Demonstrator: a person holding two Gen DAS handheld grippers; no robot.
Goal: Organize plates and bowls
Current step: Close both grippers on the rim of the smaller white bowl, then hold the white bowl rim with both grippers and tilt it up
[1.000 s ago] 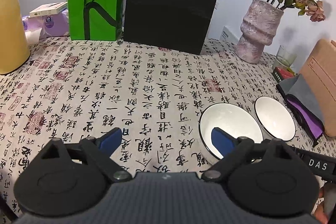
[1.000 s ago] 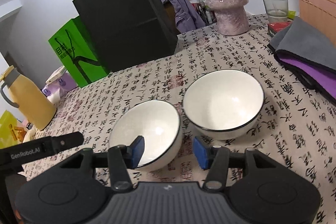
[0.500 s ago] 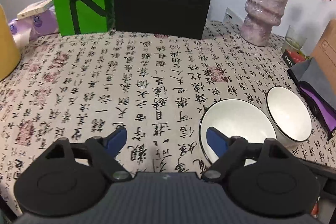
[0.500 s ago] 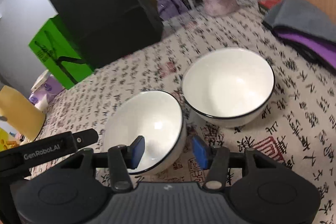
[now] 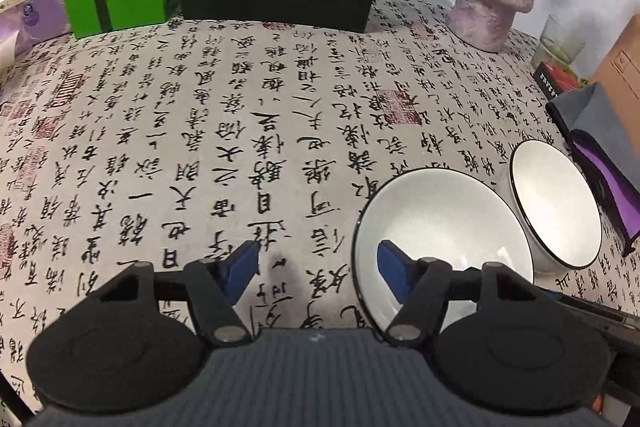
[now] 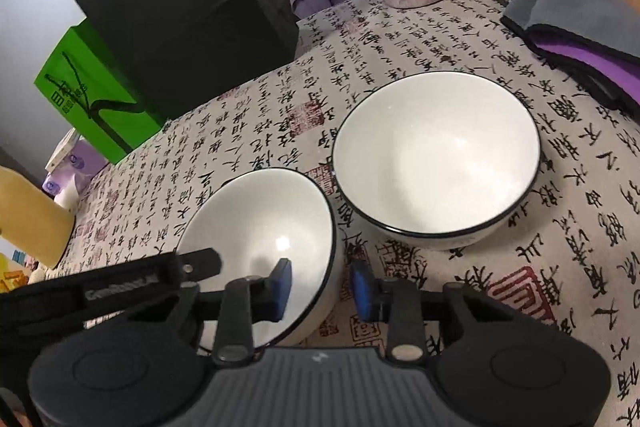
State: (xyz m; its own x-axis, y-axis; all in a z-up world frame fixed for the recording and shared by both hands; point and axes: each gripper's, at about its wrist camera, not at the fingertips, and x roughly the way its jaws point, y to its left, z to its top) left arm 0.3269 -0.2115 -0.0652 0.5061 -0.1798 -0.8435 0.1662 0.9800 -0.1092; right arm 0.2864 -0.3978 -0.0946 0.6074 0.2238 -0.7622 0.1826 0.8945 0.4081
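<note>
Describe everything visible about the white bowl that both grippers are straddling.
The nearer bowl is white, glossy like glazed ceramic, with a thin black rim line. It is empty and sits upright on the calligraphy tablecloth, very close beside a matching second bowl; whether they touch is unclear. The right gripper straddles its right rim, one blue pad inside, one outside, jaws just closing. The left gripper straddles its opposite rim, jaws just narrowing, still wide apart.
</note>
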